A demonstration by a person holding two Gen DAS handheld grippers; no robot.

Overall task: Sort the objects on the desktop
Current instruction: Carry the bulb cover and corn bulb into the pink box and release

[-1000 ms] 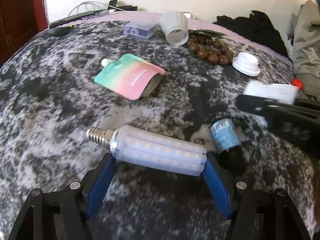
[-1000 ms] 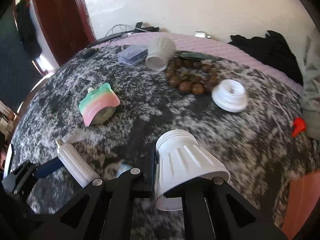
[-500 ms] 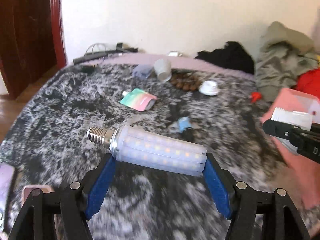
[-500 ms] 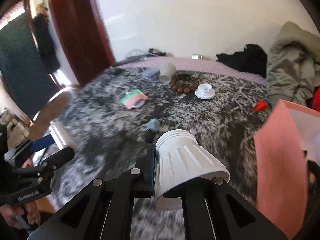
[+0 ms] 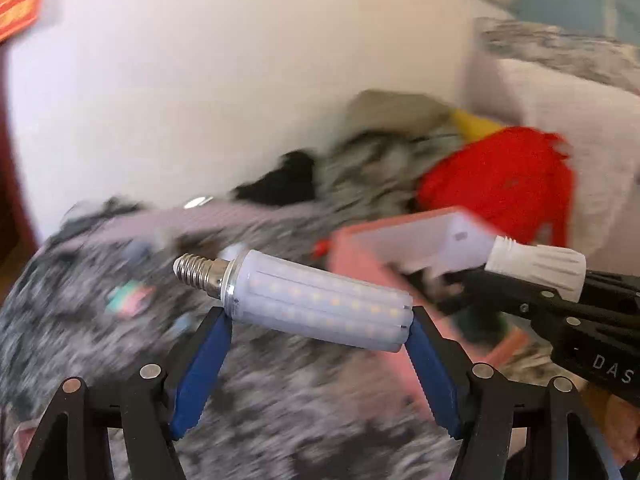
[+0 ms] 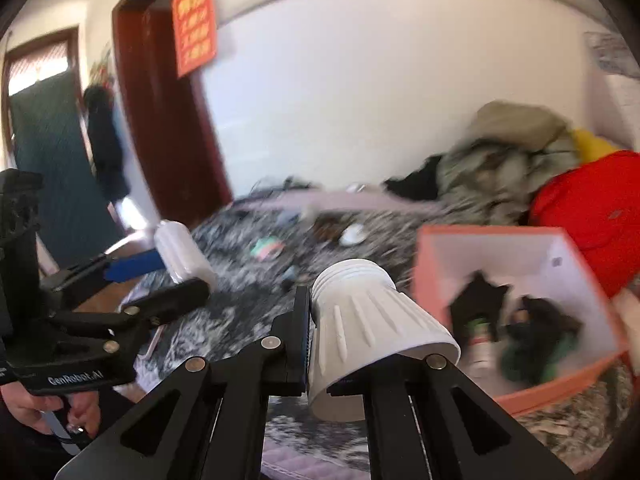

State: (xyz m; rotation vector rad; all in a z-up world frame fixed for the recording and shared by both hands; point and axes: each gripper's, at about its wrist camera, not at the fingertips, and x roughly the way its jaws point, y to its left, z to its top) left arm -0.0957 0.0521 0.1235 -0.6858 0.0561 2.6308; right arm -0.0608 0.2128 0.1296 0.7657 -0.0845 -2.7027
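left gripper fingers clamp the frosted white corn-style led bulb; right gripper fingers clamp the ribbed white plastic lamp housing just beside the open salmon-pink cardboard box.

Grey-and-white mottled bed cover; open pink cardboard box lower right, blurred small items mid-frame.

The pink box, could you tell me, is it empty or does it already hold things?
Not empty: the pink box holds dark items and a small bottle.

The pink box lies open-topped, with dark items crowding its floor.
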